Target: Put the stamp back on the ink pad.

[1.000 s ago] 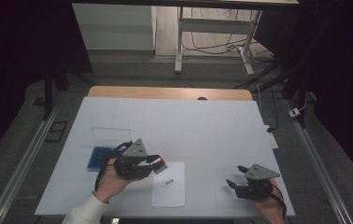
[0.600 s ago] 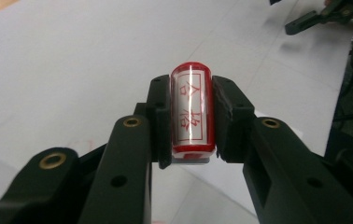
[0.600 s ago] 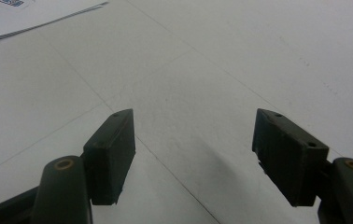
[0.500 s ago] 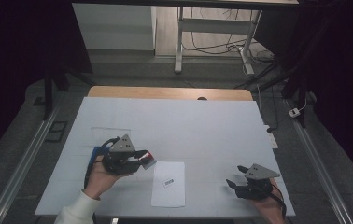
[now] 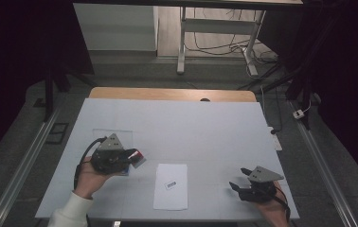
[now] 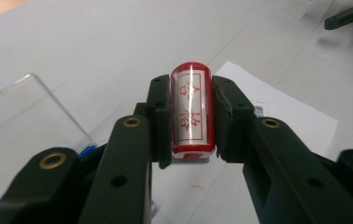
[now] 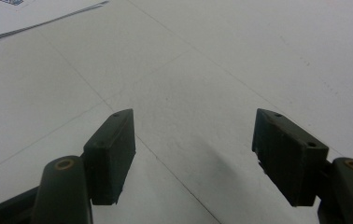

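Red-and-white, a cylindrical plastic stamp (image 6: 192,112) with red characters printed along its side sits clamped between the two black jaws of the left gripper (image 6: 191,116), the pads pressing on both of its flanks. In the high view the stamp (image 5: 138,157) juts out at the 3 o'clock side of the left gripper (image 5: 130,157), which is held above the table at about 8 o'clock from the table's middle, a hand (image 5: 89,177) in a white sleeve wrapped around its body.

At 4 o'clock from the stamp, near it, a white rectangular sheet of paper (image 5: 171,186) bearing a small printed label lies flat on the white tabletop (image 5: 191,127). In the left gripper view the paper's corner (image 6: 282,107) shows beyond the jaws.

At 11 o'clock from the left gripper a clear, flat plastic sheet (image 5: 111,134) rests on the table; in the left gripper view its edge (image 6: 34,107) rises at 9 o'clock from the stamp.

Well apart, at 5 o'clock from the table's middle, the right gripper (image 5: 237,182) rests low near the front edge. Its black jaws (image 7: 193,154) stand spread with only bare tabletop between them.
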Demonstrator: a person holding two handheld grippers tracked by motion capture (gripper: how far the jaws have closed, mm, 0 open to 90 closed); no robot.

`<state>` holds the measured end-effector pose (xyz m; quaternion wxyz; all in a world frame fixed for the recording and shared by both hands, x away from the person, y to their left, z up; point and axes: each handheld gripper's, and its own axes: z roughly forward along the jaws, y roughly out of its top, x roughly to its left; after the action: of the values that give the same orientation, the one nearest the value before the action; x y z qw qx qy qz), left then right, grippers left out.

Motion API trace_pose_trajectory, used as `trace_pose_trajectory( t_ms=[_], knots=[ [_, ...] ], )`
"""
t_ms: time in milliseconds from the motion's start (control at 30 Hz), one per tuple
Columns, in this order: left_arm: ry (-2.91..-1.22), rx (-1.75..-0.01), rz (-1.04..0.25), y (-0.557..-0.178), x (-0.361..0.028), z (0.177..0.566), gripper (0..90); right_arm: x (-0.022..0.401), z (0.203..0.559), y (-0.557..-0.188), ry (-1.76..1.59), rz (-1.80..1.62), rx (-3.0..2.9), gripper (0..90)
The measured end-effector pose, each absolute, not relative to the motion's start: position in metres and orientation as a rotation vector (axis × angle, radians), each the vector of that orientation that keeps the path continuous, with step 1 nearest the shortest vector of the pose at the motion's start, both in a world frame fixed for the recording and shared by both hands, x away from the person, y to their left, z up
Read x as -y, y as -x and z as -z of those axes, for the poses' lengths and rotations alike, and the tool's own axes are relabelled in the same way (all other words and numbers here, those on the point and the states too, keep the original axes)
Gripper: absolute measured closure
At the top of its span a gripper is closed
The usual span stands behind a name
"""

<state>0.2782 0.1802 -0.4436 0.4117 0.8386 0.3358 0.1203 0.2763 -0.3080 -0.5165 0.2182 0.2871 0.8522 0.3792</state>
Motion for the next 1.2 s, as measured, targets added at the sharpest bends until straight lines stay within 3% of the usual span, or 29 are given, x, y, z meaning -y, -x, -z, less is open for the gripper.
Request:
trace_pose_trajectory(
  t_ms=[1200],
  knots=[
    [-2.124,-1.079,-0.323,-0.285,-0.244,0.467,69.4,0.308,0.517,-0.276,-0.79,-1.04,-2.361,29.7]
  ],
)
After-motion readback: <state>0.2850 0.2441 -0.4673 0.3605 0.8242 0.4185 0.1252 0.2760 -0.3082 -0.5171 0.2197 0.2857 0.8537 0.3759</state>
